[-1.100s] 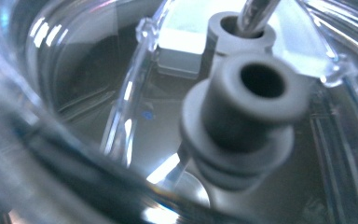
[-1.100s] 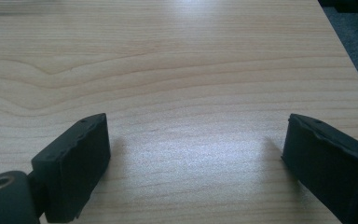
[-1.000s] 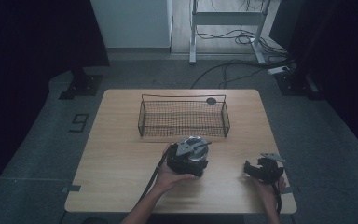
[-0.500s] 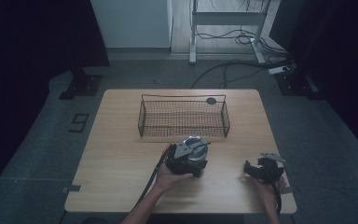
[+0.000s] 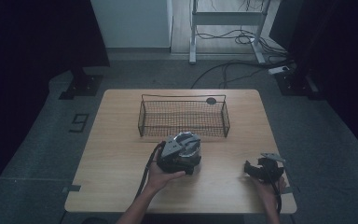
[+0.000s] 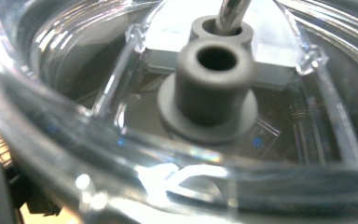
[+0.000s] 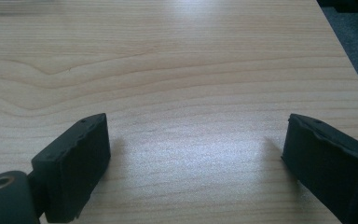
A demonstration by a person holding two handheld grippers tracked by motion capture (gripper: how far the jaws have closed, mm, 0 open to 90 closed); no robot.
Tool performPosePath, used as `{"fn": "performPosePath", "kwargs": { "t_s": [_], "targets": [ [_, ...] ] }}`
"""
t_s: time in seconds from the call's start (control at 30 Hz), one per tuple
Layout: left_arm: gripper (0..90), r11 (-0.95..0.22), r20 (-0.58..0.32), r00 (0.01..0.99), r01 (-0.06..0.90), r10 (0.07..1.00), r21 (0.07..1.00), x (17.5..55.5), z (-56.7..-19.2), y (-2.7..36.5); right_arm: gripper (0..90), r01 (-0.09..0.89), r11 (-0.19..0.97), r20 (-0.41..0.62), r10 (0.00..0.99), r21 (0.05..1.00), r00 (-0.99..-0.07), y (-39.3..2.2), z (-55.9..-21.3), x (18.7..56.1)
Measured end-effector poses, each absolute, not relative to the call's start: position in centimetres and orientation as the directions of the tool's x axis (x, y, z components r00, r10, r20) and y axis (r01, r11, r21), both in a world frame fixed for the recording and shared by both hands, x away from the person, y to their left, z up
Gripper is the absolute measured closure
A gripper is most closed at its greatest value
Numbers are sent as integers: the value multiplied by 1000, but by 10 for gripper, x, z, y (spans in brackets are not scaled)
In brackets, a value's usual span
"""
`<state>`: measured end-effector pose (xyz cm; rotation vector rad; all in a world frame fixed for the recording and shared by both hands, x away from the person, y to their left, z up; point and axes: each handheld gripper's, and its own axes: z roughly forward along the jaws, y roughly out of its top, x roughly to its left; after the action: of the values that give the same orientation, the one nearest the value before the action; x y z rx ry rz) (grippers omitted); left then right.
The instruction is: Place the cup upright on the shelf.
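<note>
Left tongs (image 5: 179, 157) have just been closing, the clear dish (image 6: 121, 140) at them, just near of the basket (image 5: 184, 96); you cannot tell if they pinch. Confirm the grip, keep the dish level. Right tongs (image 7: 198, 156) spread over the table (image 7: 168, 56).

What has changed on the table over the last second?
The left gripper, jaws closing a little around a clear bowl, shifted slightly toward the wire basket. The right gripper stayed put, open, and the basket did not move.
</note>
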<state>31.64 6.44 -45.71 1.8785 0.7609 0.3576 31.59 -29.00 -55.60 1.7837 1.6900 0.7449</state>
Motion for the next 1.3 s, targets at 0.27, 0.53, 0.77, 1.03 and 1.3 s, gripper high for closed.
{"fn": "performPosePath", "kwargs": {
  "t_s": [0.27,0.53,0.77,1.03,1.3],
  "targets": [
    [36,-270,-93,745,351,661,897,314,-449,77,72,684,-43,13,999,728,49,-290,-556,316],
    [37,-266,-92,733,357,674,896,314,-447,84,71,684,-43,13,999,729,49,-290,-556,316],
    [37,-256,-94,719,362,689,896,315,-441,92,71,684,-44,13,999,728,49,-290,-556,316],
    [37,-233,-120,714,377,690,897,319,-437,100,71,684,-44,13,999,729,51,-290,-556,316],
    [37,-240,-106,707,372,699,896,323,-434,104,72,683,-45,13,999,729,52,-290,-556,316]
  ]
}}
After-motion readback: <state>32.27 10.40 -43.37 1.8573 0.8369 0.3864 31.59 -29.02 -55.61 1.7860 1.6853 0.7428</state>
